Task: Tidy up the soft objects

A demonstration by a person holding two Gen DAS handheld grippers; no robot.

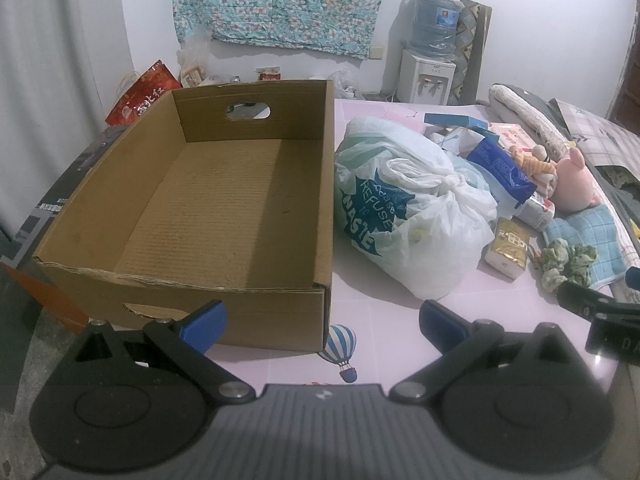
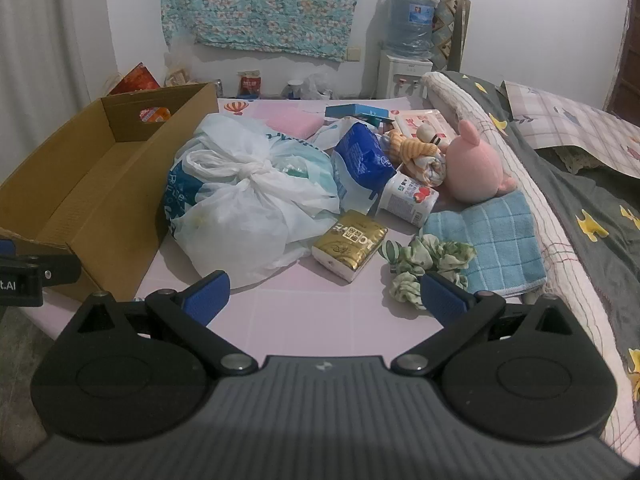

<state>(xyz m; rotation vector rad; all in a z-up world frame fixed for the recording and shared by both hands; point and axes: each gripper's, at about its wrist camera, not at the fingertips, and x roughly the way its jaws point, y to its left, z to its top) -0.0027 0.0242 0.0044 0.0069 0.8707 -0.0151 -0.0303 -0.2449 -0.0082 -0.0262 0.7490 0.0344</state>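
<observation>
An empty cardboard box (image 1: 224,208) (image 2: 100,184) stands on the left of the pink table. Right of it lies a knotted white plastic bag (image 1: 408,208) (image 2: 248,200). Further right are a pink plush toy (image 2: 476,164) (image 1: 576,180), a small striped plush (image 2: 416,148), a blue checked towel (image 2: 492,240) (image 1: 588,240) and green scrunchies (image 2: 428,260) (image 1: 568,264). My left gripper (image 1: 320,324) is open in front of the box's near right corner, holding nothing. My right gripper (image 2: 324,296) is open above bare table, its right finger just in front of the scrunchies.
A gold tissue pack (image 2: 352,244), a blue packet (image 2: 360,156), a white cup (image 2: 408,196) and flat boxes (image 2: 356,112) crowd the table's middle. Bedding (image 2: 580,200) borders the right. A water dispenser (image 2: 404,64) stands by the back wall, with a red bag (image 1: 140,96) behind the box.
</observation>
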